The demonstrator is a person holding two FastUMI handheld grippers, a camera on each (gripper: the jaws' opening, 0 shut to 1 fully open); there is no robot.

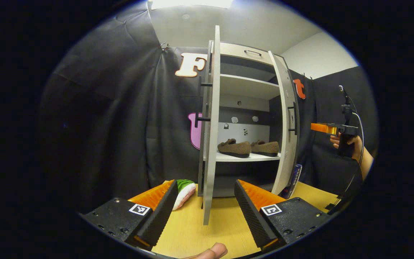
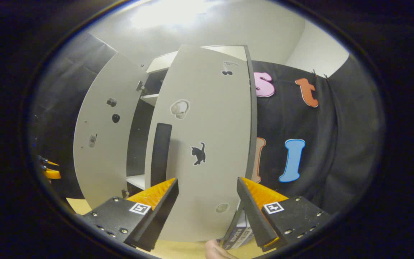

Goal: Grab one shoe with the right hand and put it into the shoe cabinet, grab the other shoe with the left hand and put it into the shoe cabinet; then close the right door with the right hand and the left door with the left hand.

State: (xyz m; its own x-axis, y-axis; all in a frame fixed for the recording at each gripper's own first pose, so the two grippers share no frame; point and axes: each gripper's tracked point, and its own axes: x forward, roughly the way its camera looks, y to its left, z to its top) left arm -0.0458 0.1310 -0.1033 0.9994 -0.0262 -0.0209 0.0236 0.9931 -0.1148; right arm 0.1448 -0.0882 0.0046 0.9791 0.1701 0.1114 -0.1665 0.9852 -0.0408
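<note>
- Both brown shoes are already in the shoe cabinet point(image 1: 244, 86): one shoe point(image 1: 234, 148) on the left, the other shoe point(image 1: 265, 147) just right of it, side by side on the lower white shelf point(image 1: 246, 157).
- Both doors are open. In the left gripper view the left door point(image 1: 211, 144) is seen almost edge-on, swung out toward the camera, and the right door point(image 1: 289, 136) is angled outward with its black handle facing in.
- The left gripper point(image 1: 206, 205) sits low over the wooden table point(image 1: 192, 233), fingers spread wide with nothing between them; the edge of the left door lines up in the gap, but farther off, not touching.
- A green, white and pink soft thing point(image 1: 184, 192) lies on the table just beyond the left finger.
- In the left gripper view, the right gripper point(image 1: 323, 128) is held up by a hand point(image 1: 350, 144) to the right of the cabinet, apart from the right door.
- In the right gripper view, the right gripper point(image 2: 207, 201) is also wide and empty, facing the right door's point(image 2: 207, 144) outer face and its cat sticker point(image 2: 198, 154).
</note>
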